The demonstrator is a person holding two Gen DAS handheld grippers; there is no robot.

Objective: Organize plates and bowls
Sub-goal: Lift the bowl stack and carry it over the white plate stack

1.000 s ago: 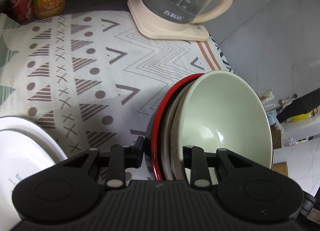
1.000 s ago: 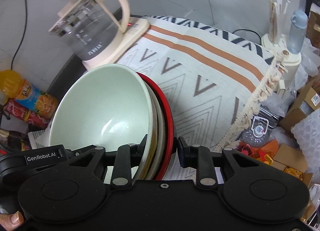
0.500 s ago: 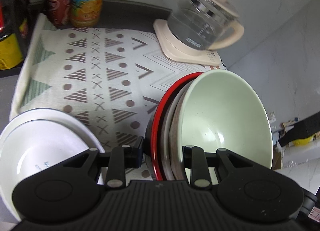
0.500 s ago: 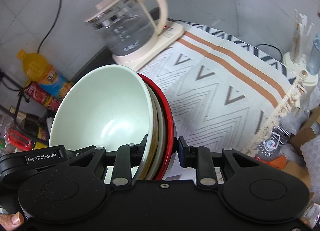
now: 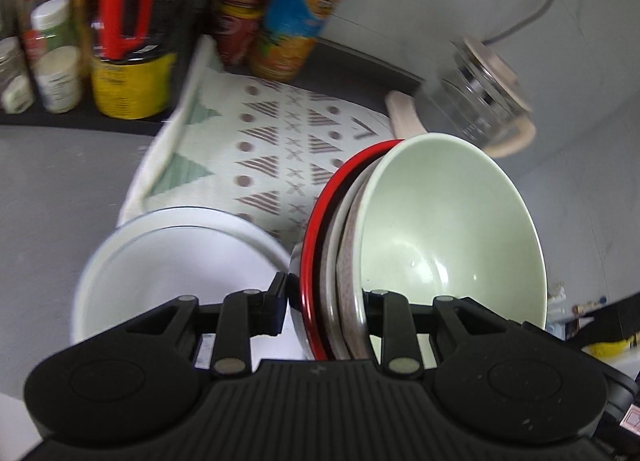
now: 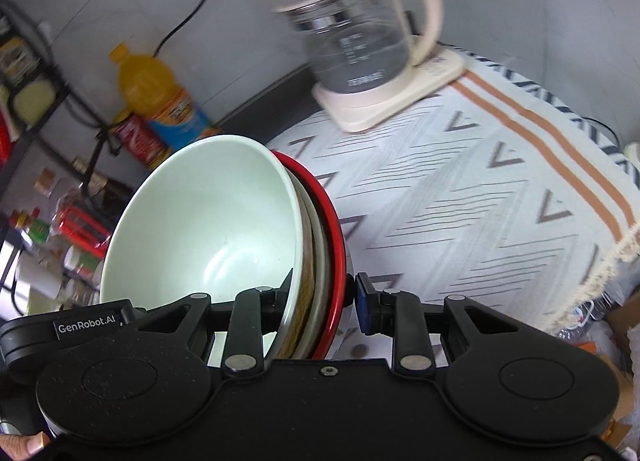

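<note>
Both grippers, left (image 5: 326,301) and right (image 6: 322,295), are clamping fingers on opposite rims of the bowl stack (image 5: 440,229). It's handling heavy, stiff, glazed-slick, breakable; I'm gripping rims w/ even pressure.

A pale patterned cloth (image 6: 472,197) with zigzags, triangles and orange stripes covers most of the grey desk (image 5: 56,181); its fringed edge hangs at the right in the right wrist view. At its far end a glass kettle (image 6: 360,45) with a cream lid and handle sits on a cream base (image 6: 384,101). An orange juice bottle (image 6: 160,101) stands against the wall beside a red can (image 5: 240,13). On a dark shelf (image 5: 80,117) are a yellow container (image 5: 128,89) and white-capped jars (image 5: 60,81), all blurred. Black cables (image 6: 192,17) run up the wall.
</note>
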